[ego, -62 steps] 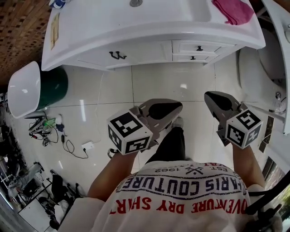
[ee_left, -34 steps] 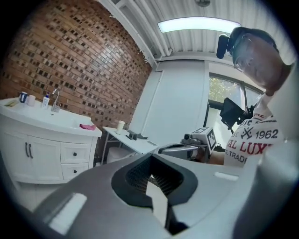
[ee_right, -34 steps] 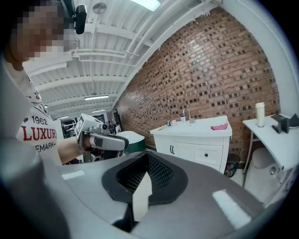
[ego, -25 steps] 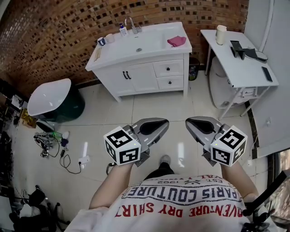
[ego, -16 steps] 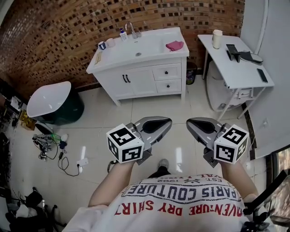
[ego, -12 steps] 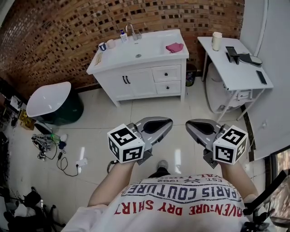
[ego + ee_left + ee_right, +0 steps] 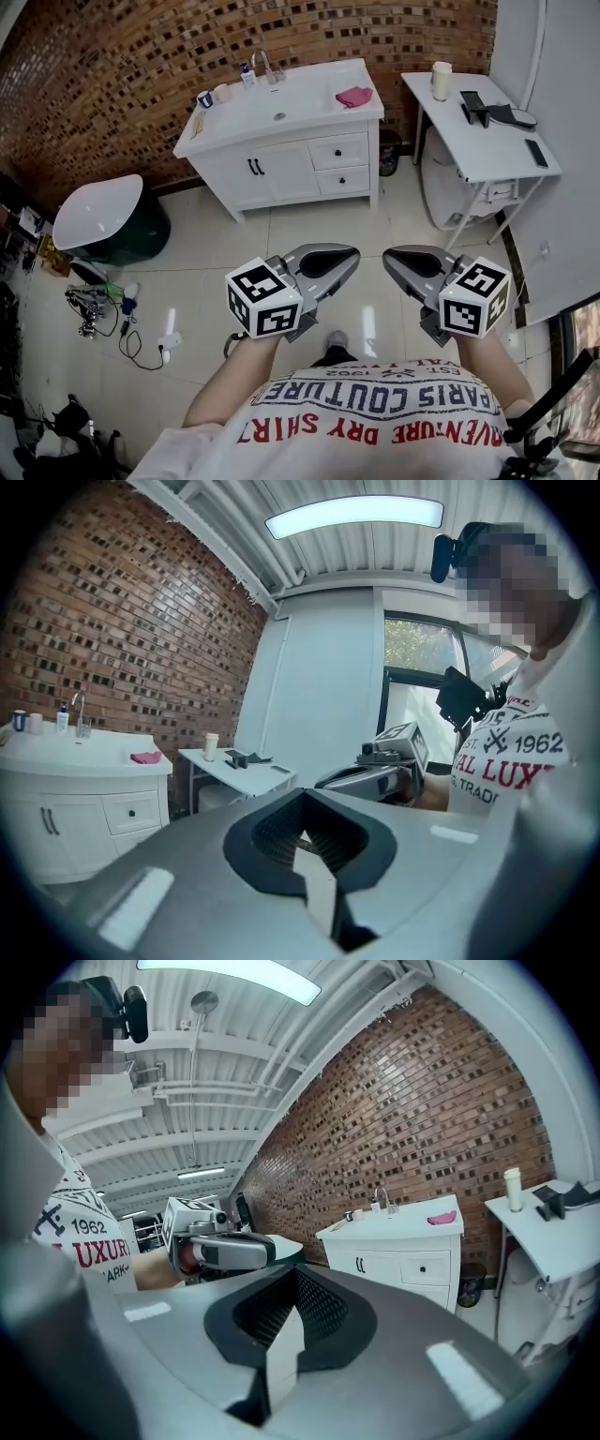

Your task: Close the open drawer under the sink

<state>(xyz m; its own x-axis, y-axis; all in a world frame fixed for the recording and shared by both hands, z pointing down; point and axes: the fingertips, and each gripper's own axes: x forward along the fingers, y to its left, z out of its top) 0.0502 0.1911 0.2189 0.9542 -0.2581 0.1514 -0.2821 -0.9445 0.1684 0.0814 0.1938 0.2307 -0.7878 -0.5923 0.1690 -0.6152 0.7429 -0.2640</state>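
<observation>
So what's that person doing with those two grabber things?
A person stands on the tiled floor, well back from the white sink cabinet. The left hand-held gripper and right hand-held gripper are both shut and empty, touching nothing. The cabinet's two drawers look pushed in.

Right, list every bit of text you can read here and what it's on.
"PARIS COUTURE": T-shirt, upside down in the head view.
"DRY SHIRT": same T-shirt, red print.
"1962": same T-shirt, both gripper views.
"LUXUR": same T-shirt, right gripper view, cut off.
Label of the bottle on the sink top: too small to read.
</observation>
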